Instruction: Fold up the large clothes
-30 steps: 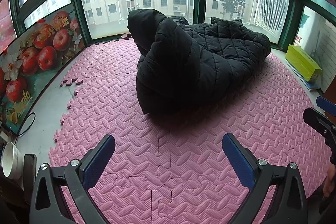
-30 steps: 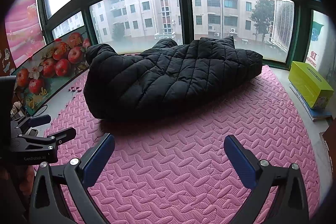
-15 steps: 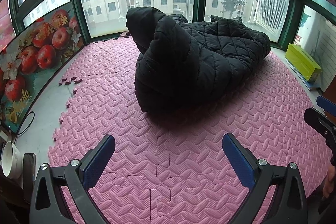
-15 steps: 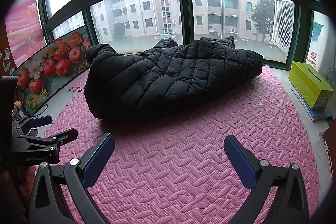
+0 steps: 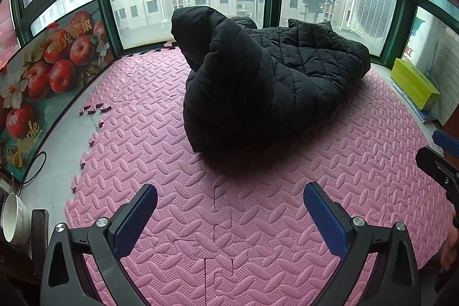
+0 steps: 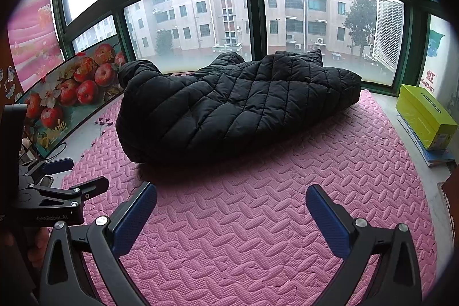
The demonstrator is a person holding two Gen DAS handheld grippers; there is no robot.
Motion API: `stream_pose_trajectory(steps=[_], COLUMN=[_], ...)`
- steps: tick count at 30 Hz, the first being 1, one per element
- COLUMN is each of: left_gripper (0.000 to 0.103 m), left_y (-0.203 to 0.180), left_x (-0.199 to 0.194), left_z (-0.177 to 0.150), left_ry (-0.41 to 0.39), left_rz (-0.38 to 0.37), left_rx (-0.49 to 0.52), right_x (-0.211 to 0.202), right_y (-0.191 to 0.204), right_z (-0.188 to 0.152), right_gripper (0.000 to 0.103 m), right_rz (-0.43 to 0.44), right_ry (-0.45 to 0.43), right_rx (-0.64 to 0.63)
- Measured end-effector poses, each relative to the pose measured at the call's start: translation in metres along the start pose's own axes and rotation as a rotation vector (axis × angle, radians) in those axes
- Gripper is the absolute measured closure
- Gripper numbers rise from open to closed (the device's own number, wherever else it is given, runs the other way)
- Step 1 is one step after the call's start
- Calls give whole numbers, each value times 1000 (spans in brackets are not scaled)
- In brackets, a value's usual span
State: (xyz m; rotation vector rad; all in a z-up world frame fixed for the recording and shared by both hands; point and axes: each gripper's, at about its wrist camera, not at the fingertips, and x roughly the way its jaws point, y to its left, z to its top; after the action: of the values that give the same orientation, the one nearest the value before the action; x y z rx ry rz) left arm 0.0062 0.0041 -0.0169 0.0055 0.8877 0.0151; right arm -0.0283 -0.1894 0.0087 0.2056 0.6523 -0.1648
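Pink foam mat [image 5: 258, 220] under a rumpled black quilted jacket [image 5: 272, 85].

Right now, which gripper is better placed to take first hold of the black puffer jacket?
Left, probably. The left gripper faces the black puffer jacket with its bunched near end straight ahead. The right gripper is open too, but faces the jacket's long quilted side across more pink foam mat.

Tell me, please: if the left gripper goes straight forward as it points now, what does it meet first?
Probably the black jacket; the open left gripper has only pink mat before it, though depth is unclear.
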Motion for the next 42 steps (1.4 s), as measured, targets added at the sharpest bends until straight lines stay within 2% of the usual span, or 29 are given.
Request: stream_pose_trajectory(steps=[34, 42], left_gripper=[0, 0], left_y=[8, 19], left_x=[6, -1], left_z=[7, 34], left_ry=[27, -6], left_rz=[12, -21], left_rx=[-14, -10], right_x=[3, 6], right_y=[0, -3], right_z=[2, 8], right_gripper=[0, 0], right_rz=[10, 27], right_ry=[9, 17], right_rx=[6, 4])
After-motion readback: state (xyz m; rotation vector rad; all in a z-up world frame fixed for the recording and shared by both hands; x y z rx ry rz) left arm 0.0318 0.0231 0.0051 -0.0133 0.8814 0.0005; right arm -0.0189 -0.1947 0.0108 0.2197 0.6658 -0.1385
